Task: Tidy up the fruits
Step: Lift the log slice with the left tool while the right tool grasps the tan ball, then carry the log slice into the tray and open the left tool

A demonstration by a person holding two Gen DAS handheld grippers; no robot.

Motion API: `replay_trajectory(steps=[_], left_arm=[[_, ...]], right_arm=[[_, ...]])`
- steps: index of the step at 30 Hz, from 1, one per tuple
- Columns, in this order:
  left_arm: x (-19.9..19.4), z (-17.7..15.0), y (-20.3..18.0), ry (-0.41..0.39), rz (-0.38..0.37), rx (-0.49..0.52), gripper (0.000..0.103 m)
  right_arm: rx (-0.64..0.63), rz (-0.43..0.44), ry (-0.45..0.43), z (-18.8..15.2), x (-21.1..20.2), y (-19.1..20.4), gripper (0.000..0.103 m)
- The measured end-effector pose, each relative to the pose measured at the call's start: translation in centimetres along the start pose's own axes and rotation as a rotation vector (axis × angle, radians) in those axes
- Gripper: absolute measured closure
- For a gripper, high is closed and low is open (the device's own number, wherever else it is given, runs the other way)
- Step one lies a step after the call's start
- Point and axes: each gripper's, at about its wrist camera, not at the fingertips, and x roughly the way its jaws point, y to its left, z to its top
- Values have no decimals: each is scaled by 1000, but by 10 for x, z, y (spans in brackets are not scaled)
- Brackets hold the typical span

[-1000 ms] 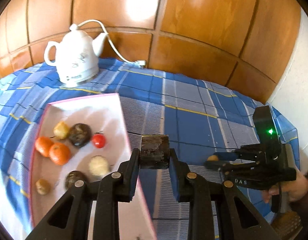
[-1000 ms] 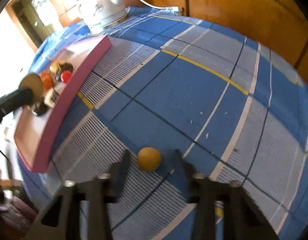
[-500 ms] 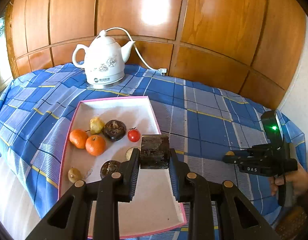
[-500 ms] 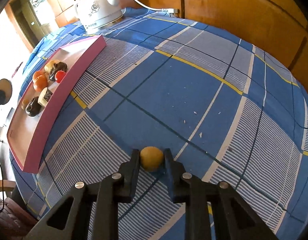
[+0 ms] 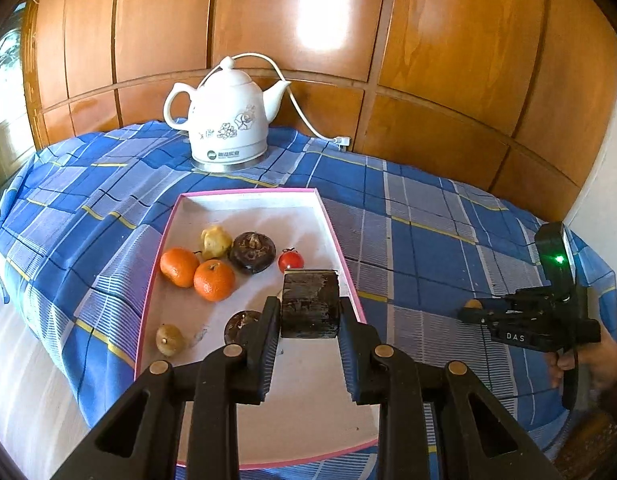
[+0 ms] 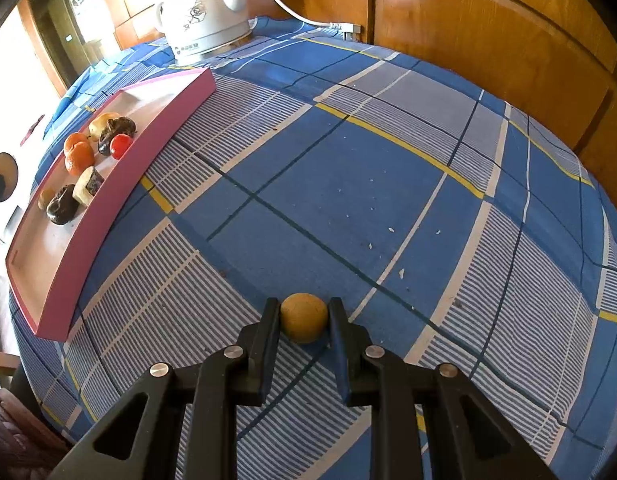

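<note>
My left gripper (image 5: 309, 312) is shut on a dark cylindrical fruit piece (image 5: 310, 304) and holds it above the pink-rimmed tray (image 5: 340, 236). In the tray lie two oranges (image 5: 196, 274), a yellow fruit (image 5: 215, 241), a dark brown fruit (image 5: 252, 252), a small red tomato (image 5: 290, 261) and others. My right gripper (image 6: 303, 320) is shut on a small round yellow fruit (image 6: 303, 317) at the blue checked tablecloth (image 6: 388, 184); it also shows in the left wrist view (image 5: 474, 310). The tray also shows in the right wrist view (image 6: 108, 208).
A white electric kettle (image 5: 226, 120) with a cord stands at the table's back, against a wooden panel wall (image 5: 388, 40). The kettle also shows in the right wrist view (image 6: 204, 12). The table edge falls away on the left.
My left gripper moved left and back over the tray with the dark piece. My right gripper closed on the yellow fruit.
</note>
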Motion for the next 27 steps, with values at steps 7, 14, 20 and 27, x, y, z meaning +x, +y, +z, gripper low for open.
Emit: replay_trajectory(steps=[7, 14, 20, 27], left_arm=[[3, -3, 1, 14, -2, -8, 75], [4, -6, 1, 20, 5, -6, 75], [7, -12, 11, 38, 12, -24, 75], [2, -21, 53, 63, 25, -104, 75]], right_arm=[[14, 17, 2, 0, 1, -4, 79], [12, 16, 1, 1, 0, -4, 79], [-24, -26, -1, 3, -1, 3, 80], [-43, -36, -2, 3, -2, 5, 80]])
